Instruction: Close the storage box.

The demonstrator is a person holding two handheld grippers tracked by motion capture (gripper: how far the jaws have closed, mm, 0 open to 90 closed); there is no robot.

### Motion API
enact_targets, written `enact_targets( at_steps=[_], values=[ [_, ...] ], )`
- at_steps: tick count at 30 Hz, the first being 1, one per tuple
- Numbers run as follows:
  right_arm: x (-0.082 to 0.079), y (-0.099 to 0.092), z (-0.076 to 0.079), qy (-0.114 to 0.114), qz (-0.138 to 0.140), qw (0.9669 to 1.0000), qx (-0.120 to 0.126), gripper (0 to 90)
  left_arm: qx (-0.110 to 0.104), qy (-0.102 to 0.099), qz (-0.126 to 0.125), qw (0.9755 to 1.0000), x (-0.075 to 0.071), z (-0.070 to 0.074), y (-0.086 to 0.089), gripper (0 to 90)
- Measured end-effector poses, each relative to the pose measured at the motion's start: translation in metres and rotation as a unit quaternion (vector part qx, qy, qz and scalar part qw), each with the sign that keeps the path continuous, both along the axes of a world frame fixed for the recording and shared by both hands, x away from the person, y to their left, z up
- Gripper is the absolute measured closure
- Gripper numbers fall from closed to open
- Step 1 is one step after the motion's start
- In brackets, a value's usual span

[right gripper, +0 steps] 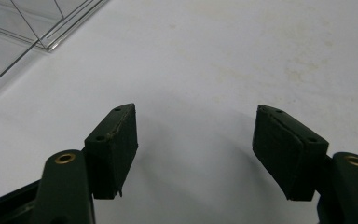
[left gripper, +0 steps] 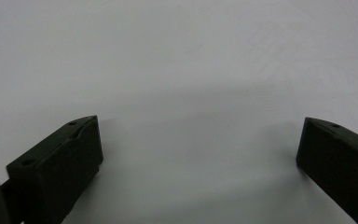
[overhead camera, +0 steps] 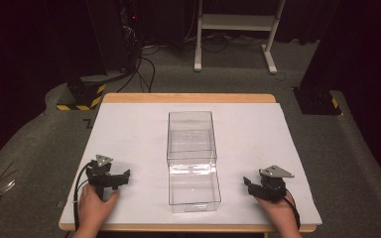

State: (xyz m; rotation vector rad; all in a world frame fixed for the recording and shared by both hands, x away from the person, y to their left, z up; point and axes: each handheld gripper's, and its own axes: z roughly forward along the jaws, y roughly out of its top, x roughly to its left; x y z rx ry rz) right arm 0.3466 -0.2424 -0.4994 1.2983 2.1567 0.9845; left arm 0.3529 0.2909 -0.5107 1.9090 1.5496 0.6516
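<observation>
A clear plastic box (overhead camera: 190, 135) stands in the middle of the white tabletop (overhead camera: 129, 129), with its clear drawer (overhead camera: 194, 191) pulled out toward the near edge. Nothing shows inside either. My left gripper (overhead camera: 110, 177) rests on the table to the left of the drawer, held by a hand; in the left gripper view it (left gripper: 199, 120) is open wide over bare white surface. My right gripper (overhead camera: 260, 186) sits to the right of the drawer. Its jaws (right gripper: 195, 108) stand apart with nothing between them, and a corner of the clear box (right gripper: 28, 23) shows at the upper left.
The table has a wooden rim (overhead camera: 188, 97) at the far side. Beyond it on the grey floor are a white frame (overhead camera: 235, 22), a black stand with a yellow-black base (overhead camera: 82, 96), a black post (overhead camera: 317, 94) and loose cables (overhead camera: 146, 64).
</observation>
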Motion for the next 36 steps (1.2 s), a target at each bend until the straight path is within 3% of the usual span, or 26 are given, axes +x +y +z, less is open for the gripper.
enact_targets(
  at_steps=[36],
  values=[
    [-0.028, 0.024, 0.031, -0.051, 0.05, 0.9973, 0.014, 29.6, 0.0, 0.0, 0.0, 1.0, 0.0, 0.0, 0.0, 0.6]
  ],
)
